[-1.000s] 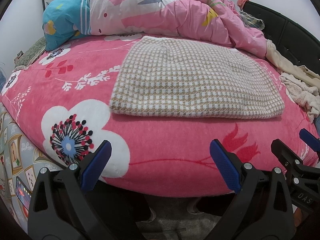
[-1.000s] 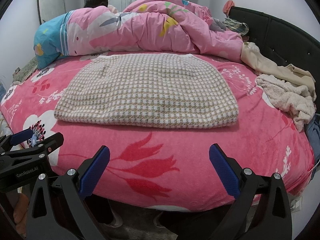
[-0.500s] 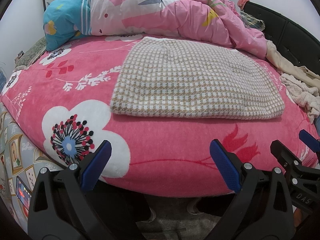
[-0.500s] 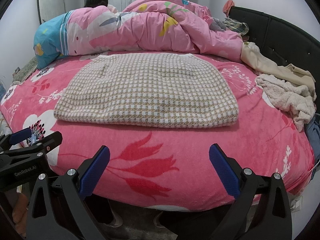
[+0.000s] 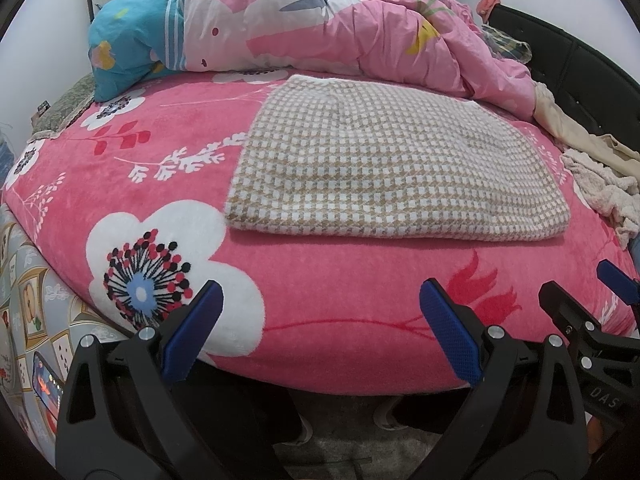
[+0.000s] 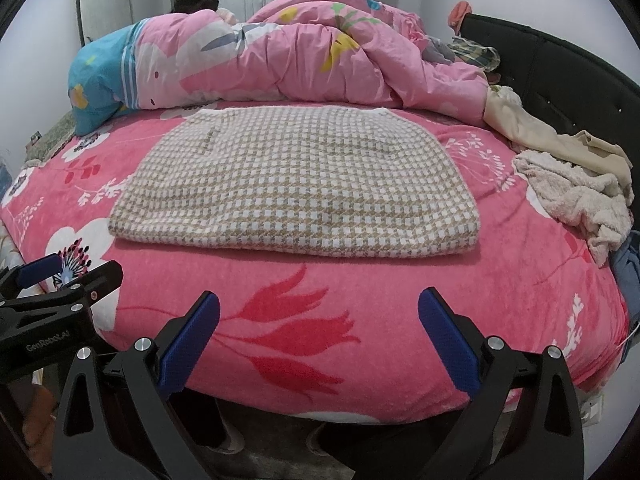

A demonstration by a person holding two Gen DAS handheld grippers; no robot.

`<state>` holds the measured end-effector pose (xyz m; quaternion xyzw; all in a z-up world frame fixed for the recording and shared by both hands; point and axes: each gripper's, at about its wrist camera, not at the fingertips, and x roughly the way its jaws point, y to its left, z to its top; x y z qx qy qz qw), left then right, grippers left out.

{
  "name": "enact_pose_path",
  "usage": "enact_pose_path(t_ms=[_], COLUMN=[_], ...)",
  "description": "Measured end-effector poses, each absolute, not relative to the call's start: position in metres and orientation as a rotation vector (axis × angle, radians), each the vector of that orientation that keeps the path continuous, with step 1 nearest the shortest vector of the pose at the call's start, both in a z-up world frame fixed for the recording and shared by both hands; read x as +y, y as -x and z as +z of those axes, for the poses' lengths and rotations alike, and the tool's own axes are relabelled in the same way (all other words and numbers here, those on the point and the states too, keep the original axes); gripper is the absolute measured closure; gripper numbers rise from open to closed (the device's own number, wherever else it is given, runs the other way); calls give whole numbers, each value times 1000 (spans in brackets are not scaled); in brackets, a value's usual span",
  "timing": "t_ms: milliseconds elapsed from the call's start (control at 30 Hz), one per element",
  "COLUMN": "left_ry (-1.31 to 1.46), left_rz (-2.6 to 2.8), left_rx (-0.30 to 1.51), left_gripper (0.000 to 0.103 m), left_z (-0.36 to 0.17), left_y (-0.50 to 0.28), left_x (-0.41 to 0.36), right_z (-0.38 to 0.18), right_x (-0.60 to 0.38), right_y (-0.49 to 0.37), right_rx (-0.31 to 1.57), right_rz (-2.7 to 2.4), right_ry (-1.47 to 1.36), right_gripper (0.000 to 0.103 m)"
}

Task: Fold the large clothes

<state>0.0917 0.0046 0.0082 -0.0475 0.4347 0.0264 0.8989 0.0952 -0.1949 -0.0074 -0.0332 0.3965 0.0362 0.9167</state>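
Plainly both sets of fingers are spread wide and hold nothing: the left gripper (image 5: 320,328) and the right gripper (image 6: 319,330) hang side by side off the near edge of the bed (image 6: 400,280), clear of any cloth. Out from the blue pads (image 5: 448,336), toward 12 o'clock in both wrist views, the checked garment (image 6: 296,184) lies flat on the pink flowered bedspread as a neat rectangle, its near edge thick and rounded, which suggests it is already doubled over. Beyond it a pink duvet (image 6: 300,60) is heaped across the far side, and at 3 o'clock loose cream clothes (image 6: 576,196) lie crumpled by the dark headboard. I judge one fold finished and the hands between steps; the next move calls for reaching forward to both near corners, or turning to the unfolded pile.
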Motion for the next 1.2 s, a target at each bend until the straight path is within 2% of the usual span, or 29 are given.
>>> enact_pose_path(t_ms=[1200], left_ry=[103], left_rz=[59], left_rx=[899], left_gripper=[8], left_z=[8], left_y=[-92], left_x=[6], right_z=[-8], right_x=[-190], right_y=[-98], right_rx=[818], right_rz=[78], right_ry=[83], right_gripper=[6])
